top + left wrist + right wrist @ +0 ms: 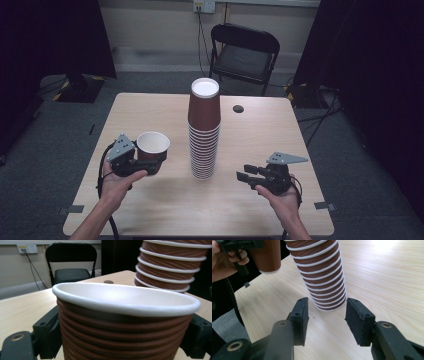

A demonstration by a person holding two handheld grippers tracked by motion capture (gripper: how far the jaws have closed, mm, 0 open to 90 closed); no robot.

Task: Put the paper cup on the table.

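Left gripper (150, 162) fingers pinch single cup (152, 145); right gripper (246, 176) fingers spread, empty, near cup stack (204, 130).

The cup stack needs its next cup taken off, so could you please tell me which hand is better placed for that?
The right. The right gripper is open and empty, jaws aimed at the stack base. The left gripper is shut on a single cup, off to the stack's side.
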